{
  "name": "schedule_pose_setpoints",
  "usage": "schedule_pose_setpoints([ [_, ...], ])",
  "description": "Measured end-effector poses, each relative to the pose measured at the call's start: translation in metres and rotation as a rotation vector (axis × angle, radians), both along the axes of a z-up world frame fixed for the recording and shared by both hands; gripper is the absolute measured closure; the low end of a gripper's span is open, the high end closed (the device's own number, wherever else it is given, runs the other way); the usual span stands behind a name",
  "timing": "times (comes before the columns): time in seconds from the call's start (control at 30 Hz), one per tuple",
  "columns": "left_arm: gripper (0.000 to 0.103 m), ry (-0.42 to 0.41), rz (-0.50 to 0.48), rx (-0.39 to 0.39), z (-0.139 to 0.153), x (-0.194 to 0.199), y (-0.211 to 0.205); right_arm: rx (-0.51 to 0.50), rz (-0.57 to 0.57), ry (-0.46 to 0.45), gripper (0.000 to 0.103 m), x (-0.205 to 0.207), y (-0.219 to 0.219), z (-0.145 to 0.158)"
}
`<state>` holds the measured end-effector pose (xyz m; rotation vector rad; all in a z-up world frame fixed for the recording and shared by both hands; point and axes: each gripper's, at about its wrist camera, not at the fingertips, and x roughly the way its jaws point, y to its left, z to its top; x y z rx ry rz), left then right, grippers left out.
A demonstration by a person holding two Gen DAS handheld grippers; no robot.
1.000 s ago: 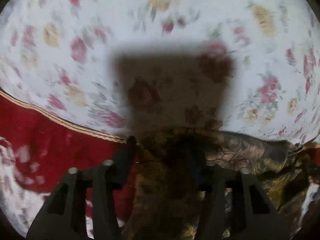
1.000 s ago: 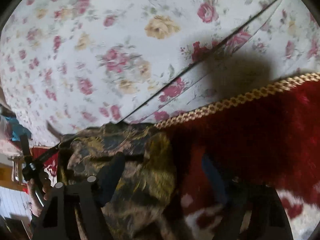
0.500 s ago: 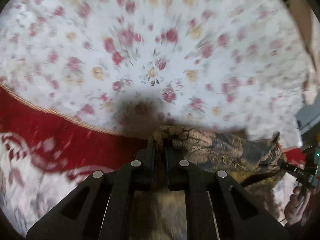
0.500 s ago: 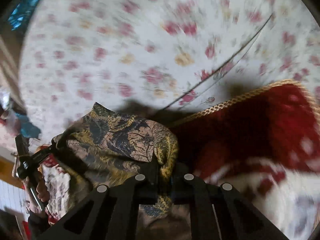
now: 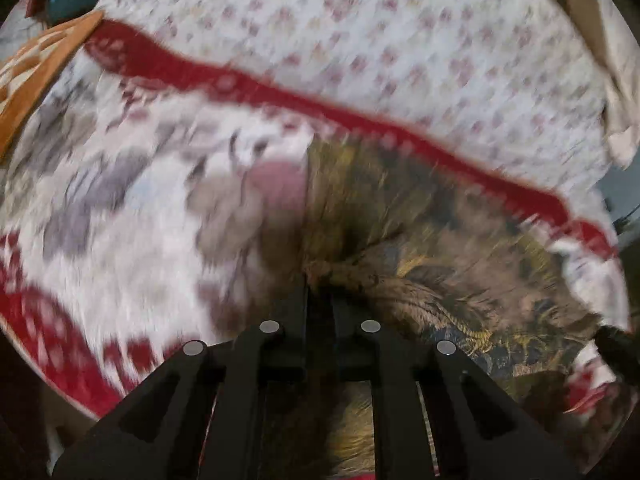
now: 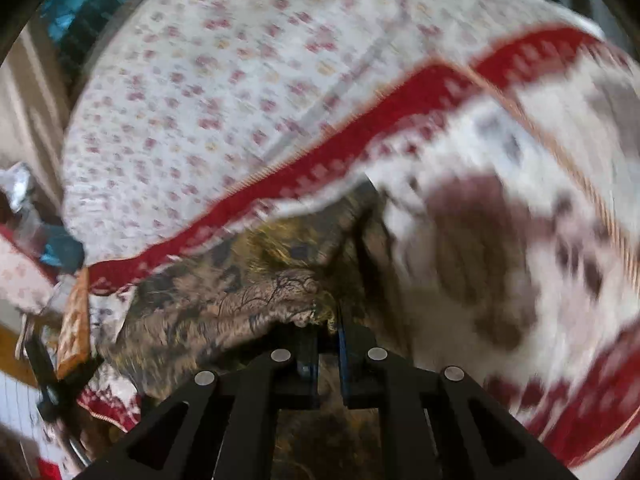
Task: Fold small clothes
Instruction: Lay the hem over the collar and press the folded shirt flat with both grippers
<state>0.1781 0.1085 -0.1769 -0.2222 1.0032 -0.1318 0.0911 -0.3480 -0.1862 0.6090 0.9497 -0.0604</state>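
A small garment [image 5: 432, 248] in dark olive, gold and brown print is stretched between both grippers above a red and white blanket [image 5: 120, 216]. My left gripper [image 5: 320, 284] is shut on a bunched corner of the garment, which spreads to the right of it. In the right wrist view the same garment [image 6: 224, 304] spreads to the left, and my right gripper [image 6: 326, 324] is shut on its other corner. Both views are blurred by motion. The cloth below each grip is hidden behind the fingers.
The blanket lies on a white bedsheet with small pink flowers [image 5: 400, 40]. An orange patterned cushion [image 5: 28, 76] sits at the left edge. Teal items [image 6: 80, 12] and clutter lie beyond the bed. The left gripper [image 6: 52, 376] and a hand show at the lower left of the right wrist view.
Both grippers closed on the garment's corners and pulled it back from the floral sheet over the red and white blanket. The garment now hangs stretched between them.
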Motion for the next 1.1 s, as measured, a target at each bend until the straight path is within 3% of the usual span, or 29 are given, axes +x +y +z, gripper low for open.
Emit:
schedule_pose_setpoints([
  [0.1, 0.092, 0.024, -0.038, 0.053, -0.012, -0.011, -0.012, -0.006, -0.039, 0.059, 0.096, -0.004, -0.001, -0.015],
  [0.17, 0.084, 0.030, -0.050, 0.002, -0.010, -0.019, -0.011, 0.040, -0.042, 0.042, 0.091, -0.011, -0.007, -0.011],
  [0.2, 0.080, 0.032, -0.054, -0.044, -0.007, -0.025, -0.007, 0.041, -0.052, 0.032, 0.071, -0.018, -0.010, -0.009],
  [0.23, 0.079, 0.028, -0.048, -0.061, -0.005, -0.029, -0.005, 0.038, -0.076, 0.018, 0.037, -0.030, -0.013, -0.007],
  [0.27, 0.077, 0.022, -0.027, -0.061, -0.002, -0.034, -0.002, 0.063, -0.093, -0.006, 0.023, -0.035, -0.016, -0.005],
  [0.3, 0.075, 0.009, 0.005, -0.052, 0.002, -0.043, 0.003, 0.111, -0.096, -0.055, 0.018, -0.046, -0.018, -0.001],
  [0.33, 0.073, -0.004, 0.017, -0.067, 0.005, -0.050, 0.008, 0.166, -0.082, -0.105, 0.018, -0.058, -0.019, 0.004],
  [0.4, 0.059, -0.013, 0.032, -0.120, 0.009, -0.065, 0.012, 0.195, -0.074, -0.132, 0.018, -0.074, -0.016, 0.006],
  [0.47, 0.053, -0.011, 0.034, -0.170, 0.009, -0.072, 0.013, 0.228, -0.039, -0.145, 0.018, -0.084, -0.006, 0.004],
  [0.57, 0.053, 0.034, 0.009, -0.251, 0.007, -0.068, 0.002, 0.207, 0.046, -0.129, 0.019, -0.077, 0.015, 0.006],
  [0.63, 0.053, 0.073, -0.006, -0.275, 0.005, -0.058, -0.010, 0.188, 0.081, -0.115, 0.028, -0.065, 0.026, 0.006],
  [0.77, 0.053, 0.125, -0.005, -0.285, 0.001, -0.019, -0.027, 0.188, 0.075, 0.007, 0.041, -0.021, 0.035, -0.005],
  [0.93, 0.054, 0.040, -0.011, -0.230, -0.008, -0.016, -0.037, 0.221, 0.074, 0.045, 0.058, -0.001, 0.036, -0.032],
  [0.97, 0.059, 0.038, -0.005, -0.229, -0.011, -0.018, -0.037, 0.229, 0.073, 0.057, 0.060, -0.004, 0.036, -0.038],
  [1.1, 0.075, -0.015, -0.014, -0.217, -0.004, -0.020, -0.043, 0.281, 0.077, 0.055, 0.090, -0.004, 0.027, -0.042],
])
